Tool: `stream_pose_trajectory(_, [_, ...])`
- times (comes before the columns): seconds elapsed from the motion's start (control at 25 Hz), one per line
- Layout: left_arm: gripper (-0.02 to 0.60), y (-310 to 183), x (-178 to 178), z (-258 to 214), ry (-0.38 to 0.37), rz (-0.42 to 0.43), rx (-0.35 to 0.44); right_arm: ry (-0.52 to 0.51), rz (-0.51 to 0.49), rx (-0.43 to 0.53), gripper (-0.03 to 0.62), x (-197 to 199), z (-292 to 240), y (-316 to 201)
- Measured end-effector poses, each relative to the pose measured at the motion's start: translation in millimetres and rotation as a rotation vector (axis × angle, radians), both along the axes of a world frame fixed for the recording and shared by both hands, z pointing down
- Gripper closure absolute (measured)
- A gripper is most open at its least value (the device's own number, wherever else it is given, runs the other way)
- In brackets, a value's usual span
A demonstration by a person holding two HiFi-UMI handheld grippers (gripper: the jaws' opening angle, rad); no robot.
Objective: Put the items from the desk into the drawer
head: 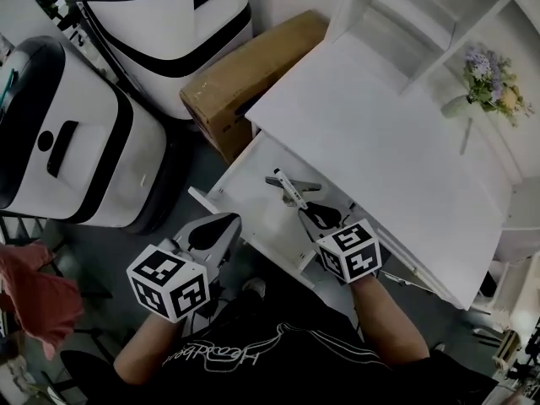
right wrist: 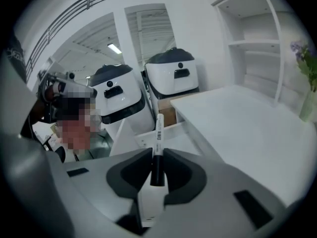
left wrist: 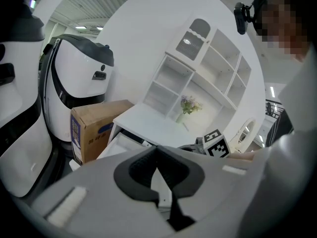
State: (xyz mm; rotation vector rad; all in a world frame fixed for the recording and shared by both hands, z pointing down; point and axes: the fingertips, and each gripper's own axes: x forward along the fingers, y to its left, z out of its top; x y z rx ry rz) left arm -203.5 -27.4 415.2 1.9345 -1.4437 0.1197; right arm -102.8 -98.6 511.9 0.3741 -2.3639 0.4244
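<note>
Right gripper view, unlike left gripper view, shows right tool (right wrist: 157, 155) clamping marker (right wrist: 158, 133).

White marker (right wrist: 158, 145) with a black end, white desk (head: 380, 142) and drawer (head: 253, 194), brown box (head: 245, 67).

A brown cardboard box (head: 245, 70) lay beside two white-and-black machines (head: 72, 133). A vase of flowers (head: 488, 83) stood below white shelves (head: 396, 24).

Dim head view; fisheye-warped tool views, lit seemingly by ceiling strips.
</note>
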Motion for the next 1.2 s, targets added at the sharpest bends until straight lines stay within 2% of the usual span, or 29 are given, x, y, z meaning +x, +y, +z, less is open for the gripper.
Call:
stream_pose_trajectory(0.2, [0.572,5,-13,9,-0.005,-0.046,-0.025,0.045,-0.080,-0.051,0.517,-15,47,10])
stream_pose_trajectory(0.48, [0.572,16,-28,24,-0.006,-0.115,-0.071,0.170,-0.174,-0.089,0.517,-26,117,22])
stream_pose_trajectory(0.72, [0.572,25,-40,37,-0.009,-0.165,-0.118,0.252,-0.206,-0.128,0.517,-33,163,27])
stream_pose_trajectory(0.92, [0.572,24,-47,52,-0.012,-0.200,-0.127,0.296,-0.199,-0.147,0.517,-35,194,24])
stream_pose_trajectory(1.2, [0.572,29,-58,60,-0.004,-0.223,-0.151,0.369,-0.262,-0.103,0.517,-39,215,30])
